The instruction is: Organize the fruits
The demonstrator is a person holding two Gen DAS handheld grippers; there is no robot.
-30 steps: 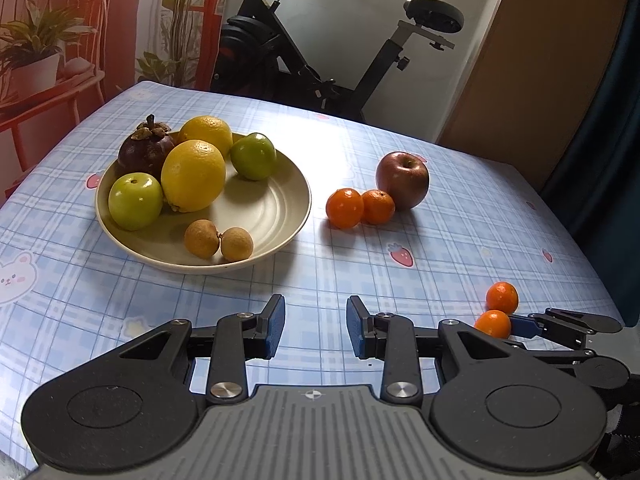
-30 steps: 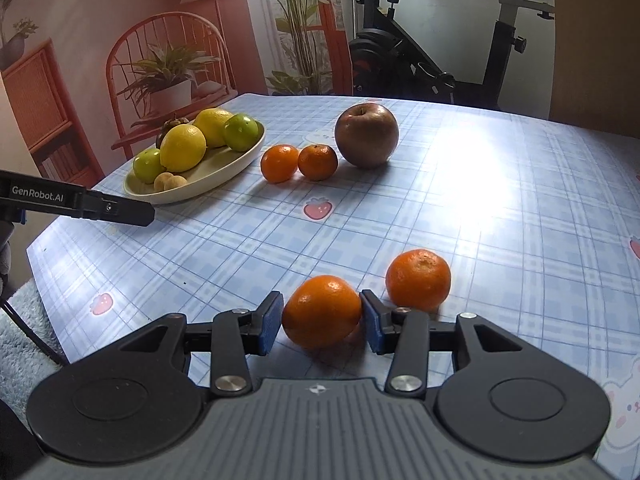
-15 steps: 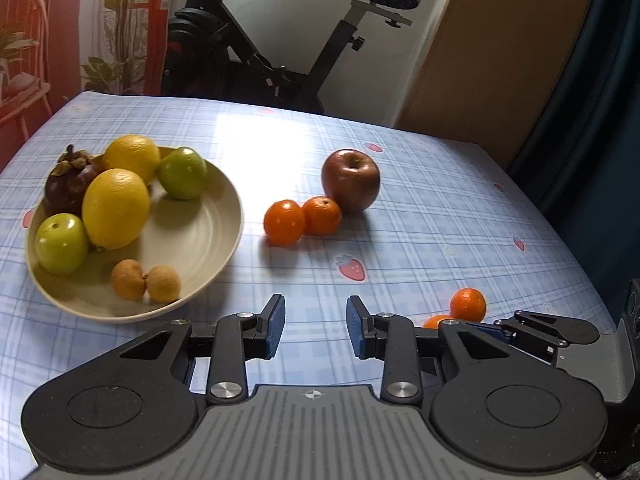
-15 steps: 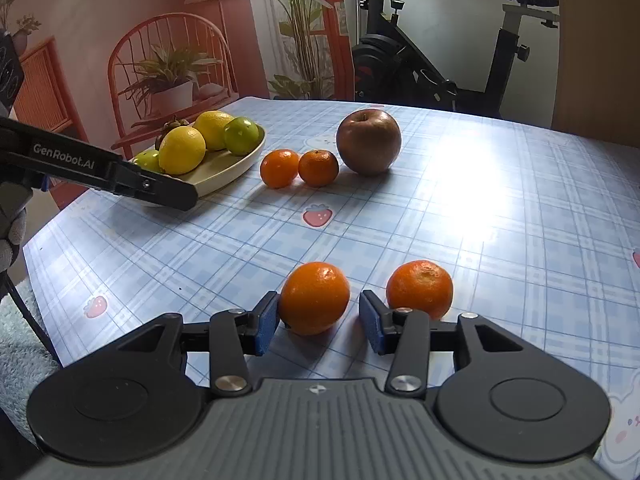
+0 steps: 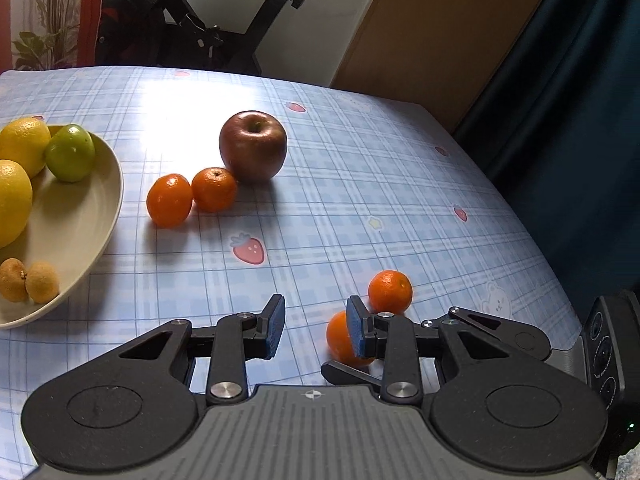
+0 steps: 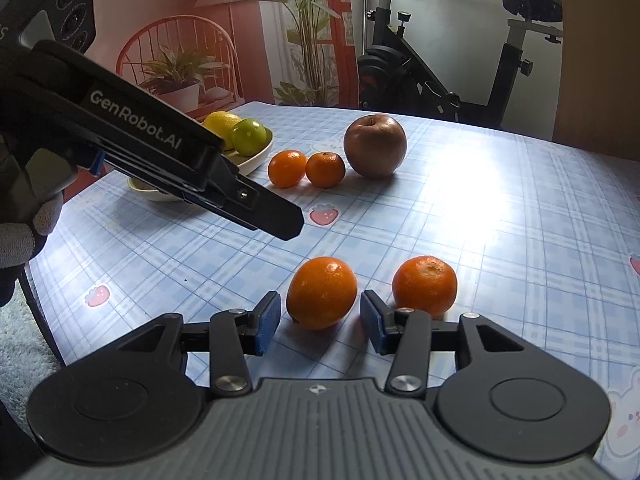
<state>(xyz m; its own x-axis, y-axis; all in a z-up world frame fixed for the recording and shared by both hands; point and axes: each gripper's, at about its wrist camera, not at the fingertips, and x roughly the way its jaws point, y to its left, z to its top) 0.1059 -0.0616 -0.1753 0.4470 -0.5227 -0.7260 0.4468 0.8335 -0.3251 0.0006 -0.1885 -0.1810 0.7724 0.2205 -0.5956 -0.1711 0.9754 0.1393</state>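
Observation:
A beige plate (image 5: 100, 216) at the left holds lemons, green fruits and two small brown fruits. On the table stand a red apple (image 5: 253, 146) and two mandarins (image 5: 188, 198). Two more mandarins lie near the front edge: one (image 6: 322, 292) sits just ahead of my open right gripper (image 6: 316, 322), untouched by its jaws, the other (image 6: 425, 285) to its right. My left gripper (image 5: 316, 330) is open and empty, above the table, left of the right gripper. The near mandarin (image 5: 339, 340) shows partly behind its right finger.
The table has a blue checked cloth (image 5: 360, 200). An exercise bike (image 6: 440, 60), a red chair with a plant (image 6: 176, 76) and a dark curtain (image 5: 560, 80) stand beyond it. The table's right edge (image 5: 560, 288) is close to the grippers.
My right gripper has opened and drawn back from the mandarin, which rests on the table. My left gripper has swung right, toward the right gripper; the plate slid to the left of view.

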